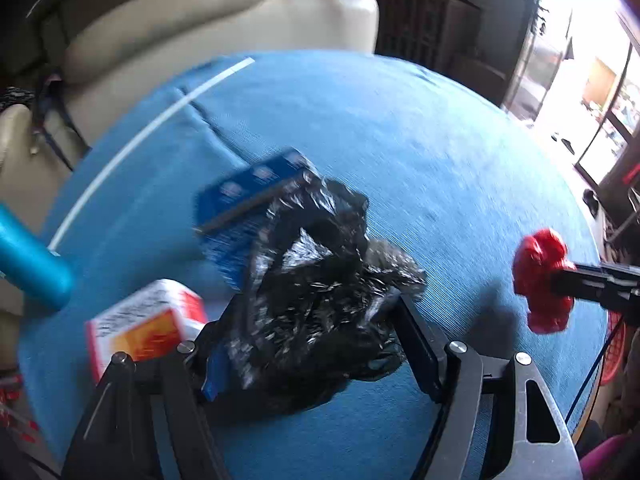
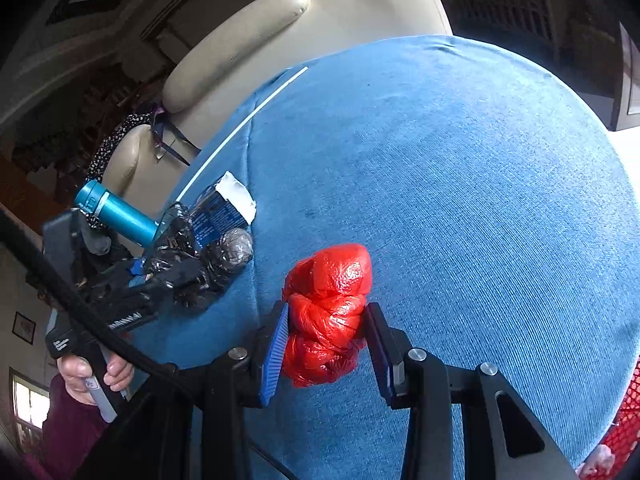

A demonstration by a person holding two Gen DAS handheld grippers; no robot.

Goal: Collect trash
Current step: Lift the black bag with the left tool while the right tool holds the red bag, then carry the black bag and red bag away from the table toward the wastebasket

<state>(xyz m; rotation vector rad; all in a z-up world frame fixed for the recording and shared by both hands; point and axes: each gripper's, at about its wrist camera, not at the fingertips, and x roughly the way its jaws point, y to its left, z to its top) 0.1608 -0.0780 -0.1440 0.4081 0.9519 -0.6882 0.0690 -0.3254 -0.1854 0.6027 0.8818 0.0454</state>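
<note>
The pick-up step is judged to be in hand. A crumpled black plastic bag [image 1: 316, 292] is clamped in the left claw [image 1: 304, 344] on the blue-clothed desk [image 1: 440, 152], beside a blue carton [image 1: 248, 204]. A knotted red plastic bag [image 2: 326, 312] is clamped in the right claw [image 2: 326, 344]. Next, both are to be carried to a bin; a red mesh basket [image 2: 624, 432] is glimpsed at the edge.

On the blue tablecloth [image 1: 400, 140] lie two knotted plastic bags, one black [image 1: 320, 280] and one red [image 1: 540, 280], two cartons and one teal bottle [image 1: 28, 256].
</note>
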